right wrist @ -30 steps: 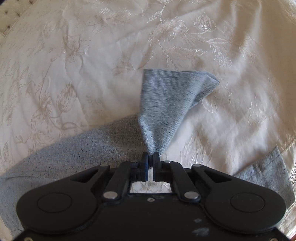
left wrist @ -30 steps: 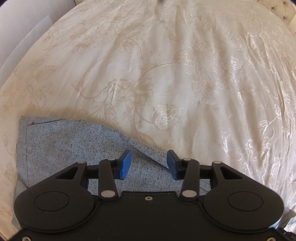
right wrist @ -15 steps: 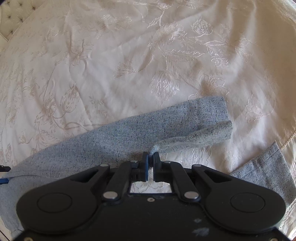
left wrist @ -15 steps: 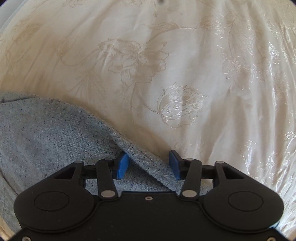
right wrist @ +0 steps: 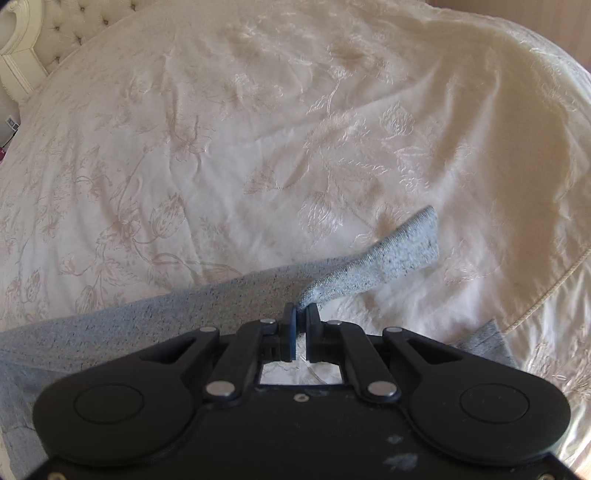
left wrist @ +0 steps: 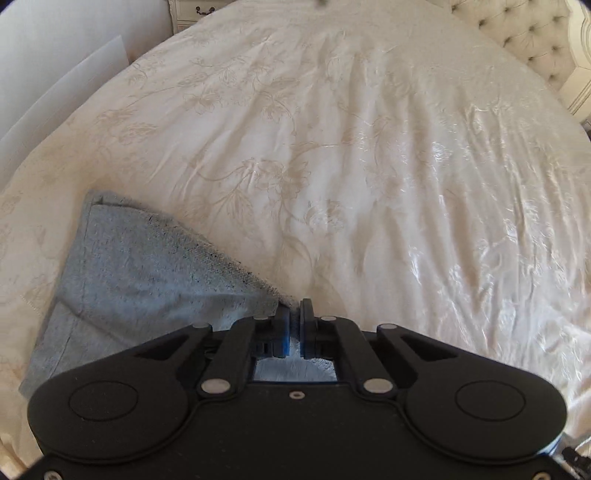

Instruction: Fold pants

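Grey speckled pants lie on a cream floral bedspread. In the left wrist view my left gripper is shut on the pants' edge, and the cloth slopes up from the bed to the fingers. In the right wrist view the pants stretch leftward across the bed. My right gripper is shut on a leg end that sticks out to the right above the bedspread. Another grey piece shows at the lower right.
A tufted headboard is at the far right in the left wrist view and far left in the right wrist view. A white wall and panel lie left. The bed edge with corded trim runs at the right.
My left gripper has closed on the pants' edge and lifted it up from the bed. My right gripper stays shut on the leg end, which has dropped from hanging high to nearly flat.
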Tool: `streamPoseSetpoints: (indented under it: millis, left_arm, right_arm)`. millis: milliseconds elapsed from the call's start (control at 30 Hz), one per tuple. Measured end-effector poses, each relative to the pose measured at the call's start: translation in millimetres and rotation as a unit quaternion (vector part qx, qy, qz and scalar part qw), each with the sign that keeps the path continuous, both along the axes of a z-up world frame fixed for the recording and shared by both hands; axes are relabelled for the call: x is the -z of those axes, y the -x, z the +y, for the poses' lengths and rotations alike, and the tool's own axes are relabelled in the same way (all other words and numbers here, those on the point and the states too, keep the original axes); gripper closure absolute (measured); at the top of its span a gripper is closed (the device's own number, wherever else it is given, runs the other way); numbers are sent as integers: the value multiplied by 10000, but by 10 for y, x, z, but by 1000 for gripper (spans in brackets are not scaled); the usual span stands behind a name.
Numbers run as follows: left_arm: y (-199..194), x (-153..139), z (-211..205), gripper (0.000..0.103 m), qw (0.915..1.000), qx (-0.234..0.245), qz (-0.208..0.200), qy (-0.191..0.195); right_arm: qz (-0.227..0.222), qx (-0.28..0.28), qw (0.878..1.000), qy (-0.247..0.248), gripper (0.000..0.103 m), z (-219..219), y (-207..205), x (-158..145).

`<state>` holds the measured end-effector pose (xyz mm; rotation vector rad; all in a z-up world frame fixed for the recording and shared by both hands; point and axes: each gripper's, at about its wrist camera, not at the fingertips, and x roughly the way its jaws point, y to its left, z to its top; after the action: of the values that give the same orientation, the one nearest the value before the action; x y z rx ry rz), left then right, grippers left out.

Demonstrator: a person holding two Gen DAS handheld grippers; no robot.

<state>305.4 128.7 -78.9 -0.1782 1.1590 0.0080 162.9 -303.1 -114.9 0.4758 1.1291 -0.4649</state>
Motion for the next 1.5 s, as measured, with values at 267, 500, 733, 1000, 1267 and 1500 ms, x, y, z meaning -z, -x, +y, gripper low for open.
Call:
streamPoseSetpoints:
  millis: [267,500,733,1000,1267,1500]
  left_arm:
    - [1244,401,241,98,9973,-67,630,-374]
    - [1606,1255,224,98,9882,-249,1310,-749]
    - [1449,1401,105,98,9840,-92,1430,-1055]
    - [1589,1330,-27,97,9816,-196,1360,-1325]
    - [1627,1302,-137,97,9801,-421,1357,-1384]
    - [1701,1365,-167,97,9796,-610,1344,-1365]
  right_arm:
    - [411,112,9990,-137,98,-29,889,21]
    - [826,43,9964,-179,98,125,1338,758]
    - [686,74,9963,-516,90,-8,1611,791]
    - [139,-75,9999,-30,71,-472,1756,527]
    - [590,-444,9959,-526,69,-886,1624,1047]
    - [429,-745,9898,-1134,96,-956,1630,1069]
